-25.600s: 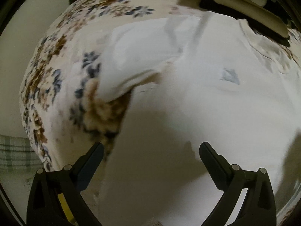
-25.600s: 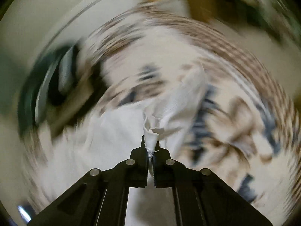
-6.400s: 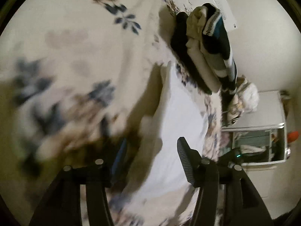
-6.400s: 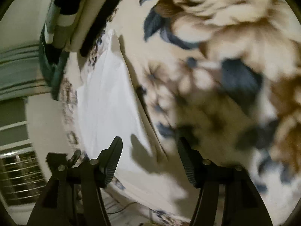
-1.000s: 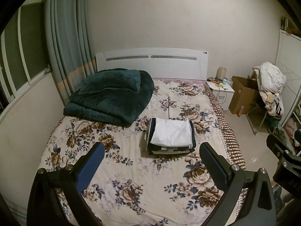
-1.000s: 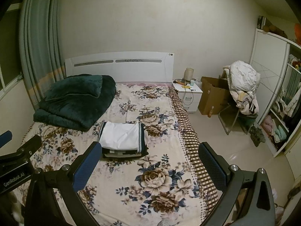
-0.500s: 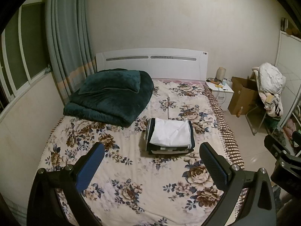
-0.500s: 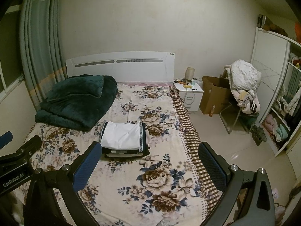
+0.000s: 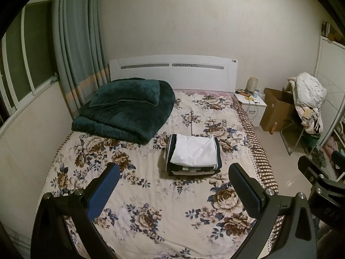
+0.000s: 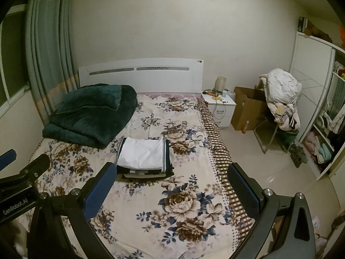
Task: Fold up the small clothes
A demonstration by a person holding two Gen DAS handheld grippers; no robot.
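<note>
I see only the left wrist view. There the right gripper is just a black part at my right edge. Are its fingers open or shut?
Observer: Open. In the right wrist view the right gripper has its two fingers wide apart, and nothing is held between them.
Operator: Thank you. At my far right I see only a thin edge of the white wardrobe. What is inside it?
Observer: The right wrist view looks into the wardrobe. Its open shelves hold soft clothes, some pink and some teal, and more garments sit on the shelf above them.
</note>
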